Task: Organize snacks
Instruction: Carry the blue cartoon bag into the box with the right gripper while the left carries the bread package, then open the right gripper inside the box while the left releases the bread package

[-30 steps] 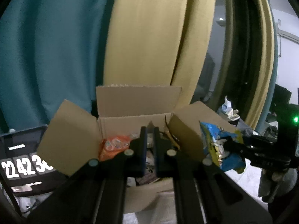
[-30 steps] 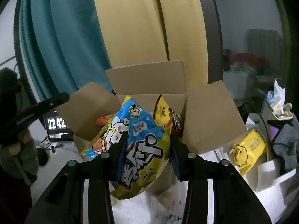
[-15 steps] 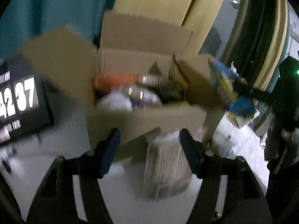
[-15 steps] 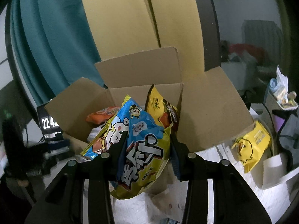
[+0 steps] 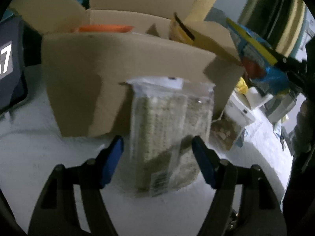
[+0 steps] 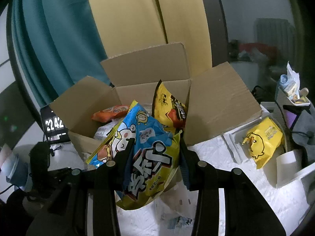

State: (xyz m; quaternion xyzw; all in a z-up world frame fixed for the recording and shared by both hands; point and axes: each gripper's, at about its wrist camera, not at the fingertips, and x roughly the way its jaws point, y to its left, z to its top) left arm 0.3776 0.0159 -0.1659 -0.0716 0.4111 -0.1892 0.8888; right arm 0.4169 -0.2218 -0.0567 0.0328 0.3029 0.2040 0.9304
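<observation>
1. Left hand-held gripper [image 5: 157,147] has its jaws apart, one on each side of a clear packet of pale snack bars [image 5: 169,129]. The jaws have just been closing, but the blue pads [image 5: 112,161] do not yet press on it, so the packet looks lined up for a pick rather than held.
2. That packet stands on the white table [image 5: 29,157], leaning against the near wall of the cardboard box [image 5: 118,74] at 12 o'clock.
3. Right hand-held gripper [image 6: 155,157] is clamped on a blue-and-yellow snack bag [image 6: 149,153], held raised at the box's near edge, probably waiting to go in.
4. Inside the box, an orange packet [image 6: 110,113] lies at 11 o'clock and a yellow-and-black bag [image 6: 169,106] stands at 1 o'clock.
5. A yellow duck packet [image 6: 261,139] lies on the table at 3 o'clock, unsorted.
</observation>
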